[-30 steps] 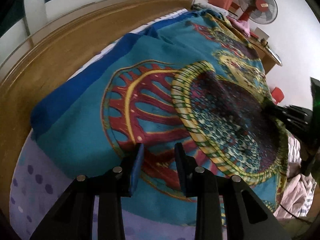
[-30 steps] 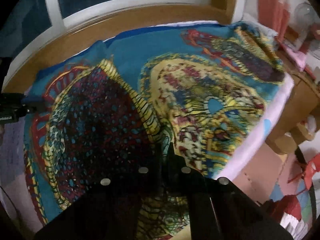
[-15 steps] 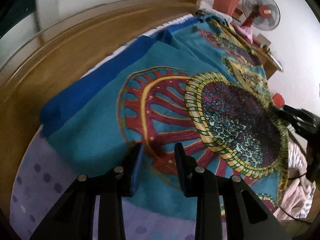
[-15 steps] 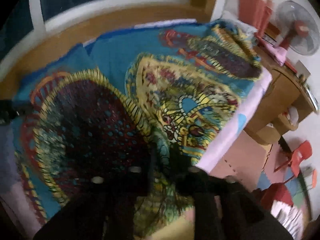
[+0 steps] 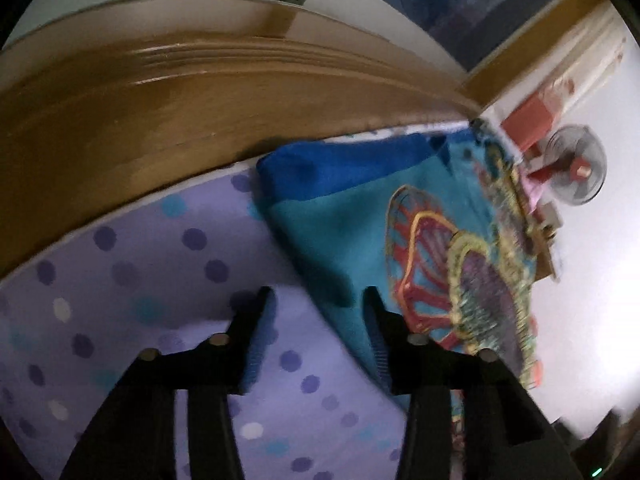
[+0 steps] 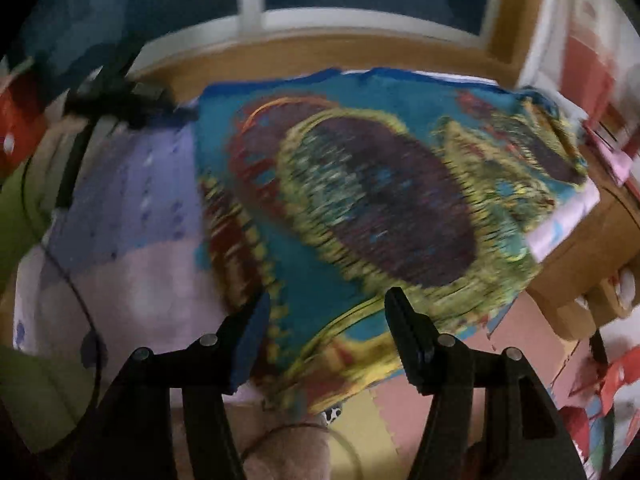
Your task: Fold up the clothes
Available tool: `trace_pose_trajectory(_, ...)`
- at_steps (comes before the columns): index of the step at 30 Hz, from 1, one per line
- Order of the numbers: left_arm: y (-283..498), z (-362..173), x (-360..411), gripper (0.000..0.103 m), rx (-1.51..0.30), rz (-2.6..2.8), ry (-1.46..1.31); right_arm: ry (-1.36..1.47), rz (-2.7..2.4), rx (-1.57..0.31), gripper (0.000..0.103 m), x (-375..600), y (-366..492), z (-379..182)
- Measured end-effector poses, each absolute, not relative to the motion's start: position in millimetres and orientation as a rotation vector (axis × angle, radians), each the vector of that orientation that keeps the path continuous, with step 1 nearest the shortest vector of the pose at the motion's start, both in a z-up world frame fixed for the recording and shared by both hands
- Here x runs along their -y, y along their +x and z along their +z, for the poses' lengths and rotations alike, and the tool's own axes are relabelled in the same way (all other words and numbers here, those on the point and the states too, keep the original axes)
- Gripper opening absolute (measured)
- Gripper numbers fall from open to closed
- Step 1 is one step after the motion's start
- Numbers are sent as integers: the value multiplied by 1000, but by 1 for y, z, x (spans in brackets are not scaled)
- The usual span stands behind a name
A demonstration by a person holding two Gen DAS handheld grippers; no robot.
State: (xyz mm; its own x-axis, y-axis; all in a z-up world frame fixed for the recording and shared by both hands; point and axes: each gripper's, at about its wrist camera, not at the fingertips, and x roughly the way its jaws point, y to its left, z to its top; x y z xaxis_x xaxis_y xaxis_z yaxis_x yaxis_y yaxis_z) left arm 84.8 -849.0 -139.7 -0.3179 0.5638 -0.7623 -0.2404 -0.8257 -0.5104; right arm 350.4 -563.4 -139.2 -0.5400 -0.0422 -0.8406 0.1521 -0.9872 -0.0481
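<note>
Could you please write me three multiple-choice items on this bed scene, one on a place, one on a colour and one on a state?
1. Where does the teal patterned garment lie?
A. On the polka-dot purple bedsheet, beside the brown wooden bed frame
B. On the floor
C. Draped over the fan

2. What colour is the plain band along the garment's edge nearest the bed frame?
A. Orange
B. Dark blue
C. White

3. How do the jaws of the right gripper stand?
A. Clamped on a sock
B. Hidden from view
C. Apart, with nothing pinched

Answers:
1. A: the left wrist view shows the garment spread on the dotted sheet next to the wood.
2. B: a dark blue strip runs along that edge.
3. C: the jaws are opening, and the cloth lies beyond the fingertips, not pressed between them.
</note>
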Motion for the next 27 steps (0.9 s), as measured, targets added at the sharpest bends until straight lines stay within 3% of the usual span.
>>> trace_pose_trajectory(7, 70, -139, 827, 66, 346, 2207, -1400, 1480, -2628, -141, 64, 572, 356, -159)
trace_pose_trajectory(14, 49, -143, 806, 79, 370, 2227, -1445, 1458, -2658, -312, 66, 587, 361, -176)
trace_pose_trajectory(20, 51, -143, 802, 79, 366, 2268, -1434, 1398, -2718, -333, 69, 589, 368, -178)
trace_pose_trajectory(27, 49, -143, 791, 78, 289, 2299, -1452, 1342, -2720, -491, 69, 599, 372, -179)
